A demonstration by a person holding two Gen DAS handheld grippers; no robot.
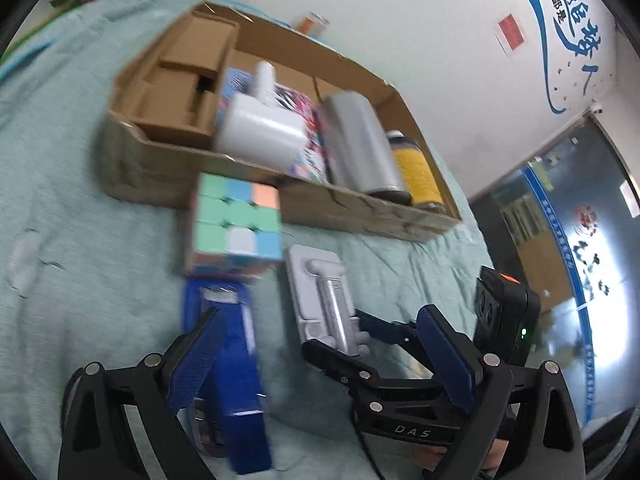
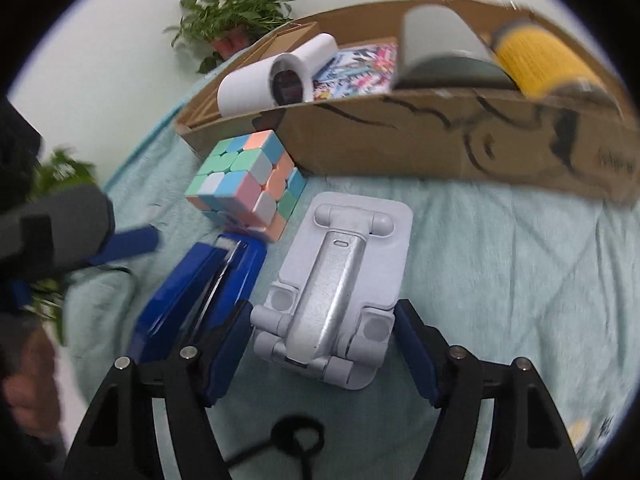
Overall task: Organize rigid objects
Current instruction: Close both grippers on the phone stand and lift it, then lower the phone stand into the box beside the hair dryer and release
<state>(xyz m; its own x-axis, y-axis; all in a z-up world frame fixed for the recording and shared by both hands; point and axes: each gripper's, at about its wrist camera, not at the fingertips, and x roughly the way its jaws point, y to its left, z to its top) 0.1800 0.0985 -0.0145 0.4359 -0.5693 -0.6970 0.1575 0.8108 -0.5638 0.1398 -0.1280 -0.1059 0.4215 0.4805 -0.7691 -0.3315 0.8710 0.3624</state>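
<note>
From the left wrist, the left gripper hangs with jaws wide and empty over the teal cloth. The puzzle cube lies against the front wall of the cardboard box; the blue stapler and grey phone stand sit just below the cube.

From the right wrist, the right gripper has jaws wide, straddling the phone stand's near end without pinching it, the stapler just beside it
</note>
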